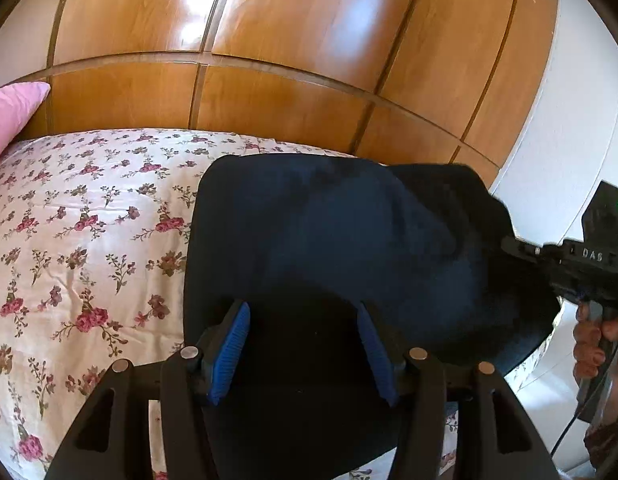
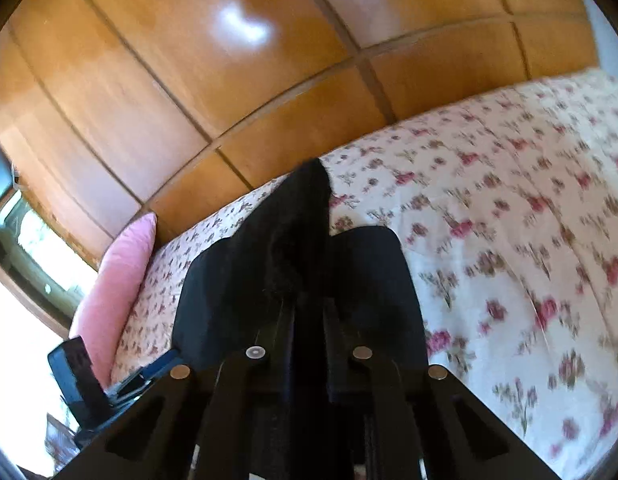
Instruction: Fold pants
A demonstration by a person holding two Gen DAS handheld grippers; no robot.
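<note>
The dark navy pants (image 1: 349, 240) lie on the floral bedsheet (image 1: 89, 220), partly folded, with one end lifted toward the right. My left gripper (image 1: 303, 344) is open, its blue pads (image 1: 229, 356) spread just above the near part of the pants. My right gripper (image 2: 309, 300) is shut on a bunch of the pants (image 2: 293, 232) and holds it raised over the flat part (image 2: 373, 280). In the left wrist view the right gripper's body (image 1: 581, 264) enters from the right edge, against the lifted cloth.
A pink pillow (image 2: 117, 280) leans at the bed's end against the wooden wardrobe (image 1: 269, 40). A white wall (image 1: 569, 140) stands to the right. The sheet (image 2: 509, 220) stretches wide beside the pants. A dark object (image 2: 81, 380) sits by the bed edge.
</note>
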